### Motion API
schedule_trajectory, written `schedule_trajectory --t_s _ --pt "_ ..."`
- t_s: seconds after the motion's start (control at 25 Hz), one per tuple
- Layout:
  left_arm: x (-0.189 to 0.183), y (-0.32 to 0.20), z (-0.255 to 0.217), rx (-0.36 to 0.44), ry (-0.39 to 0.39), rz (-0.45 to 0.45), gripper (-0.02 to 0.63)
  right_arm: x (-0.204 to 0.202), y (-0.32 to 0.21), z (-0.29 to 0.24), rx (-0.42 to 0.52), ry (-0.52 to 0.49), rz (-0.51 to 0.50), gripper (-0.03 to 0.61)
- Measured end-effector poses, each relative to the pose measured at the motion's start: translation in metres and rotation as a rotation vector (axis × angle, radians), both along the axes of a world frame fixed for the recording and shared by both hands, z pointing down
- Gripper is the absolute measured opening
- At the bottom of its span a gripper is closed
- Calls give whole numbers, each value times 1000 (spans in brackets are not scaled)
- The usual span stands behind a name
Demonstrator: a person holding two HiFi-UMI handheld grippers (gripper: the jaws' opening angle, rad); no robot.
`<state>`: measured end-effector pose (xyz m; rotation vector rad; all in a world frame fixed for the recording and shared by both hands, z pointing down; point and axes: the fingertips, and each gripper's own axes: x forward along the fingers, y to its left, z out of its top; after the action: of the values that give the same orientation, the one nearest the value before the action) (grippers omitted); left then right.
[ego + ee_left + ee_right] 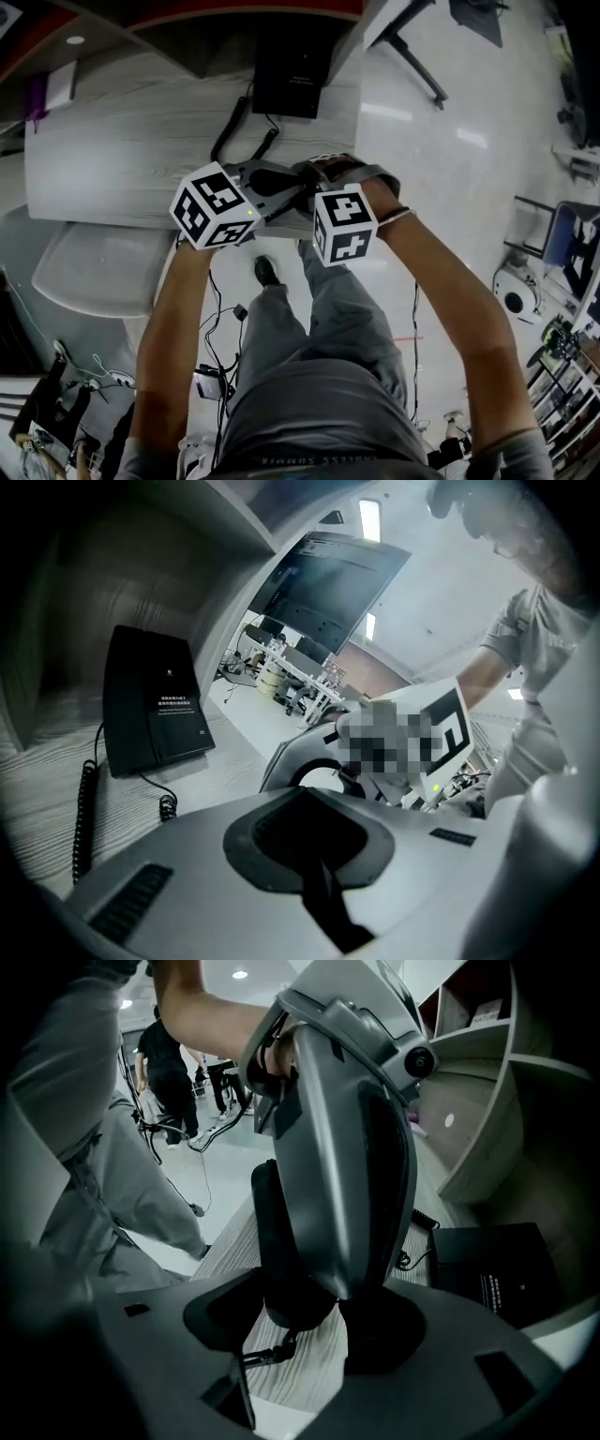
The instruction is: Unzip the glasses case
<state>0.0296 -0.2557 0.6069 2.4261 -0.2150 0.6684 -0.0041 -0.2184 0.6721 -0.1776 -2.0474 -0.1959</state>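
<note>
A black glasses case (286,1260) stands on end between the wide-set jaws of my right gripper (309,1354), just above the table's near edge. A small zipper pull (267,1352) hangs from its lower end toward the right gripper's left jaw. My left gripper (375,1335) reaches down along the case's right side with its jaws shut; whether they nip anything is hidden. In the head view the case (272,180) lies dark between the left gripper (281,194) and the right gripper (317,180). In the left gripper view its own jaws (319,855) are closed tight and the case is out of sight.
The grey wood-grain table (131,150) carries a black box (291,80) with a coiled cable (230,127) at the back. A pale chair seat (94,267) sits lower left of the table. Shelf walls (487,1119) rise behind the box. The person's legs (319,319) stand right at the table edge.
</note>
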Motion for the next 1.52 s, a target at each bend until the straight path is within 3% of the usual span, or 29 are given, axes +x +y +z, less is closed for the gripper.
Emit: schedule_trajectory --t_s 0.24,0.52,0.92,1.24,1.52 --pt "-4 -7 0 83 -46 -14 5 -1 -5 1 -43 -17 86 264" --pt "-33 -16 -16 105 -57 -138 96 0 -7 2 -56 -26 184 275" --pt "-89 -16 -82 196 -27 -346 98 4 -4 -17 3 -41 248 353" --pt "-128 6 -168 344 -9 -424 98 11 -4 -95 105 -152 379 340" --pt "-154 41 -245 504 8 -460 92 -5 7 -226 225 -419 587 204"
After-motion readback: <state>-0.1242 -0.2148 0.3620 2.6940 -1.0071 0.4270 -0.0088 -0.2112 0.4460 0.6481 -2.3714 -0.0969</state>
